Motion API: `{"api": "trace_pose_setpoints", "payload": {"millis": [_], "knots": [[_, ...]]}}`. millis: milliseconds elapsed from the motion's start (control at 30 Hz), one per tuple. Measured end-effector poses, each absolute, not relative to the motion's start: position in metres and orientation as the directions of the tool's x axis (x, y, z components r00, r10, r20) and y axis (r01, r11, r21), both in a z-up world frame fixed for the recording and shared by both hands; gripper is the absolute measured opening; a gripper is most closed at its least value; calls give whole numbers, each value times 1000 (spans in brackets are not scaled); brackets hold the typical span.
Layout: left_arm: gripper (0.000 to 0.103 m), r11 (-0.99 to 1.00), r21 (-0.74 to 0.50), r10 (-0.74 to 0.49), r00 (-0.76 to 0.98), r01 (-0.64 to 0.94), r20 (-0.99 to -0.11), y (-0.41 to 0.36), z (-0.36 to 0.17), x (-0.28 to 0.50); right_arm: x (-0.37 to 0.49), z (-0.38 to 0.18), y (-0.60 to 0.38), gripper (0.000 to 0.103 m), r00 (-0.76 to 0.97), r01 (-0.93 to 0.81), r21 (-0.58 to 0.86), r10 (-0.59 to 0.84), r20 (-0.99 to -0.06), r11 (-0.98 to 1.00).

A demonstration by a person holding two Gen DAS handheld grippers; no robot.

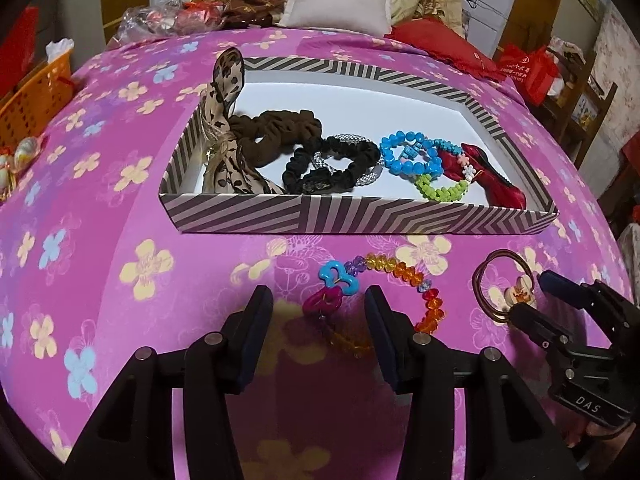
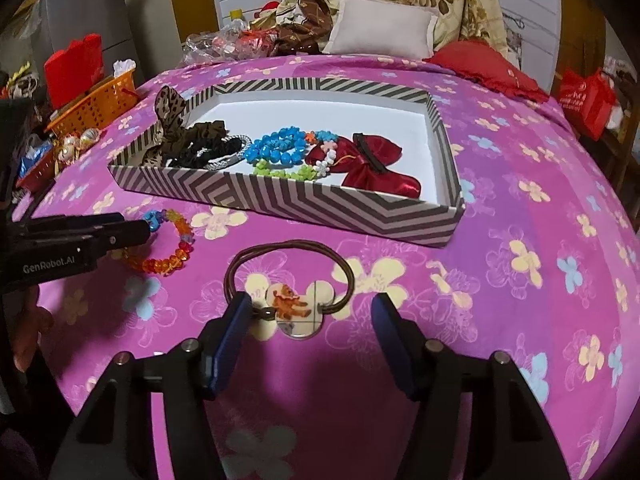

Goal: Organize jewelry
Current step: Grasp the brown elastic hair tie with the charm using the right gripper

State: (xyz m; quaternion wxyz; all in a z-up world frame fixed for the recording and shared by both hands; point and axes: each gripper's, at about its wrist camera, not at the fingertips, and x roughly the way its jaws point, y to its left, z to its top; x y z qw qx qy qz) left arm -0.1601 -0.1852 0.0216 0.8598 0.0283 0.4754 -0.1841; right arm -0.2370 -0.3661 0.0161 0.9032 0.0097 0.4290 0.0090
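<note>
Jewelry lies between both downward-tilted, open claws: bead bracelet [image 1: 384, 300] in left claw [image 1: 318, 312], hair tie [image 2: 288, 280] in right claw [image 2: 310, 320], ungripped.

Bed's got a pink flowery sheet [image 2: 520, 240], white pillow [image 2: 384, 32] and red cushion [image 2: 488, 68] up top, a crinkly plastic bag [image 2: 216, 46], orange basket [image 2: 96, 106] on the left, red bag [image 2: 586, 98] far right

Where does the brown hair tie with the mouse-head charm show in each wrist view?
Left wrist: hair tie at lower right, beside the right gripper.
Right wrist: lower centre on the bedspread, its charm between the open fingers.
Shared landmark: the striped tray, behind it in both.
</note>
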Motion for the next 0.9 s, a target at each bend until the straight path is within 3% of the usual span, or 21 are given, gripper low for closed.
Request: {"api": "trace_pose_setpoints", "payload": {"millis": [167, 767, 900], "knots": [[37, 931, -115, -284, 487, 346, -826, -186, 21, -161, -238, 16, -366, 58, 638, -4, 14, 13, -770, 1000], [37, 934, -85, -262, 500, 348, -825, -189, 20, -163, -236, 14, -361, 58, 653, -15, -8, 4, -757, 1000], [37, 934, -71, -252, 506, 350, -825, -191, 20, -164, -238, 15, -359, 48, 656, -28, -4, 15, -754, 1000]]}}
